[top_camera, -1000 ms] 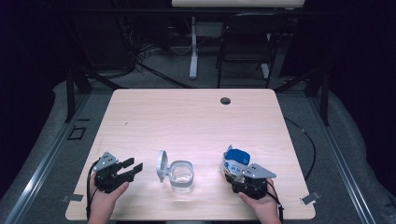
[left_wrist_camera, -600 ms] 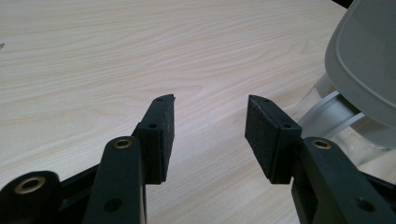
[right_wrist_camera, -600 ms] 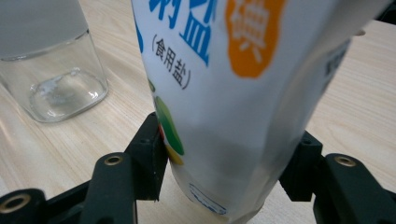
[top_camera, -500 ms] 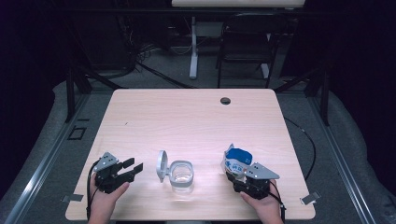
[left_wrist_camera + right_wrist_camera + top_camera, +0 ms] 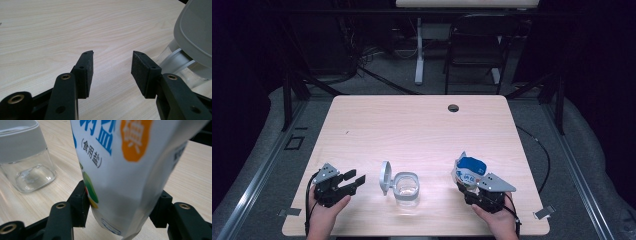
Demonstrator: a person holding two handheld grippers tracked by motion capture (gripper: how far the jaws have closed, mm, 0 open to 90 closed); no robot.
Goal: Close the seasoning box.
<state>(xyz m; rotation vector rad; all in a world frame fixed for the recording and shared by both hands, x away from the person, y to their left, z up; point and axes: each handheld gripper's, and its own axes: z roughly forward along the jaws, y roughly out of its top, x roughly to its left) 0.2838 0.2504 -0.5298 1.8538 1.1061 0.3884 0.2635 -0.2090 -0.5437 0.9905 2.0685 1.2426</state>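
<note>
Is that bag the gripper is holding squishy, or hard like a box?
Probably squishy: the bag bulges between the right hand-held gripper pads, so its sides likely give. Its open top looks crumpled, so it may flop or spill if tilted. Its glossy skin might slip.
</note>
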